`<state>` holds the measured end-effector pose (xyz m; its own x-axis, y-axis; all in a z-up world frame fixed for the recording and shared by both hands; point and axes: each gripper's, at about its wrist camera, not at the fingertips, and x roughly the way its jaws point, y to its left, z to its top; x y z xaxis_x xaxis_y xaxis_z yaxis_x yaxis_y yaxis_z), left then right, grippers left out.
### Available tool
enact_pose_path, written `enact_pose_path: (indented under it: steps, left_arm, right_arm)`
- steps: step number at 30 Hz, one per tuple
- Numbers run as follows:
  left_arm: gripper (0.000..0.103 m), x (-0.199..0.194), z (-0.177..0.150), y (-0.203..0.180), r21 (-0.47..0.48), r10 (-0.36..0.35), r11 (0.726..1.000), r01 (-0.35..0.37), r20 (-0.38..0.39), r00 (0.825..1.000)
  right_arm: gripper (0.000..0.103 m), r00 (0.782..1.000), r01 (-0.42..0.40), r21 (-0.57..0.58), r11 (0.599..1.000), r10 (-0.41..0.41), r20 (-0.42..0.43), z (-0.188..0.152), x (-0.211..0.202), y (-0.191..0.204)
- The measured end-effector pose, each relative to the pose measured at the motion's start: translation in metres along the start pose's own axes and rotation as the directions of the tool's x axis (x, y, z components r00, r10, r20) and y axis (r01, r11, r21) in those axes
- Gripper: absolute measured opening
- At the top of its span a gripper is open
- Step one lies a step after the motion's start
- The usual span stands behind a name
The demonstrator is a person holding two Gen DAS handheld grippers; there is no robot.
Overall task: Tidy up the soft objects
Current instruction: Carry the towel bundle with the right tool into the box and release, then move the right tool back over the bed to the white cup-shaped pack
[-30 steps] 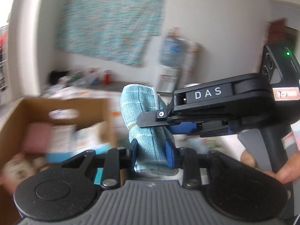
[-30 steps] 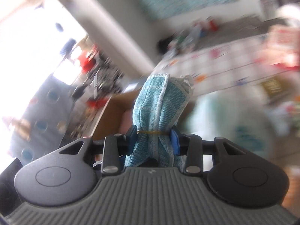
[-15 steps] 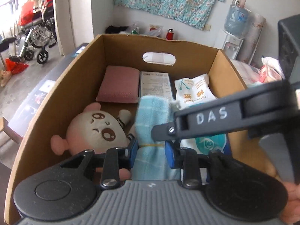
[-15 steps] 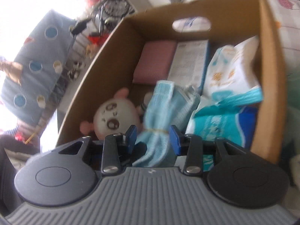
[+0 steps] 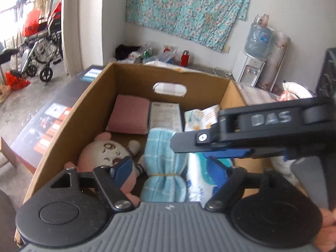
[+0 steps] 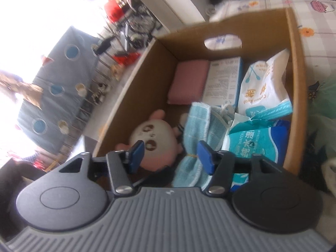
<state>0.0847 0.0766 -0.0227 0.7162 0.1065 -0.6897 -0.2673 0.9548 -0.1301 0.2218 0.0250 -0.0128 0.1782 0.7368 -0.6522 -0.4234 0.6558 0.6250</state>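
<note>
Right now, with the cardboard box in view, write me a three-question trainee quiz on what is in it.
1. True or false: the blue towel is clamped between the pads of the left gripper.
2. Which item lies in the far left corner of the cardboard box? A) pink pad B) cotton swab bag C) wet wipes pack
3. Fill in: the band tied around the towel is ____ in colour.

Key
1. False: the jaws are opening, the pads stand clear of the towel, and it lies in the box beside the plush toy.
2. A, the pink pad.
3. Yellow.
</note>
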Motion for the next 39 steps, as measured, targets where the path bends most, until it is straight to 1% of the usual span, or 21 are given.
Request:
enact_pose_path:
  steps: [3, 4, 7, 12, 18, 25, 29, 33, 35, 39]
  left_arm:
    - [0.086, -0.008, 0.001, -0.016, 0.023, -0.025, 0.999, 0.024, 0.034, 0.999]
    - [0.086, -0.011, 0.001, -0.022, 0.032, -0.041, 0.999, 0.039, 0.047, 0.998]
    - [0.088, -0.014, 0.000, -0.040, 0.065, -0.080, 0.995, 0.076, 0.066, 0.995]
    - [0.088, -0.017, -0.005, -0.072, 0.102, -0.172, 0.981, 0.164, 0.076, 0.982]
    - [0.089, -0.014, -0.016, -0.116, 0.161, -0.263, 0.954, 0.252, 0.054, 0.963]
    - [0.088, -0.020, -0.040, -0.169, 0.225, -0.360, 0.912, 0.344, 0.036, 0.932]
    - [0.088, -0.020, -0.059, -0.200, 0.279, -0.402, 0.879, 0.386, 0.000, 0.916]
    - [0.088, -0.019, -0.077, -0.228, 0.336, -0.410, 0.855, 0.396, -0.030, 0.911]
    - [0.088, -0.017, -0.084, -0.237, 0.353, -0.414, 0.845, 0.402, -0.044, 0.909]
    - [0.088, -0.015, -0.088, -0.247, 0.383, -0.404, 0.836, 0.393, -0.055, 0.913]
  right_arm:
    - [0.062, 0.997, -0.032, 0.023, 0.999, 0.030, 0.076, -0.006, -0.033, -0.004]
    - [0.063, 0.994, -0.038, 0.030, 0.999, 0.035, 0.105, -0.008, -0.046, -0.007]
    - [0.066, 0.982, -0.030, 0.057, 0.998, 0.018, 0.190, -0.015, -0.084, -0.019]
    - [0.071, 0.947, 0.016, 0.153, 0.988, -0.064, 0.315, -0.036, -0.141, -0.054]
    - [0.072, 0.903, 0.055, 0.297, 0.953, -0.175, 0.393, -0.077, -0.190, -0.104]
    - [0.072, 0.857, 0.116, 0.410, 0.905, -0.300, 0.419, -0.127, -0.229, -0.153]
    - [0.072, 0.833, 0.166, 0.450, 0.877, -0.369, 0.413, -0.152, -0.244, -0.173]
    - [0.072, 0.825, 0.195, 0.492, 0.849, -0.413, 0.386, -0.175, -0.253, -0.192]
    - [0.072, 0.826, 0.194, 0.510, 0.838, -0.420, 0.375, -0.181, -0.255, -0.202]
    - [0.072, 0.824, 0.195, 0.530, 0.825, -0.430, 0.368, -0.192, -0.261, -0.209]
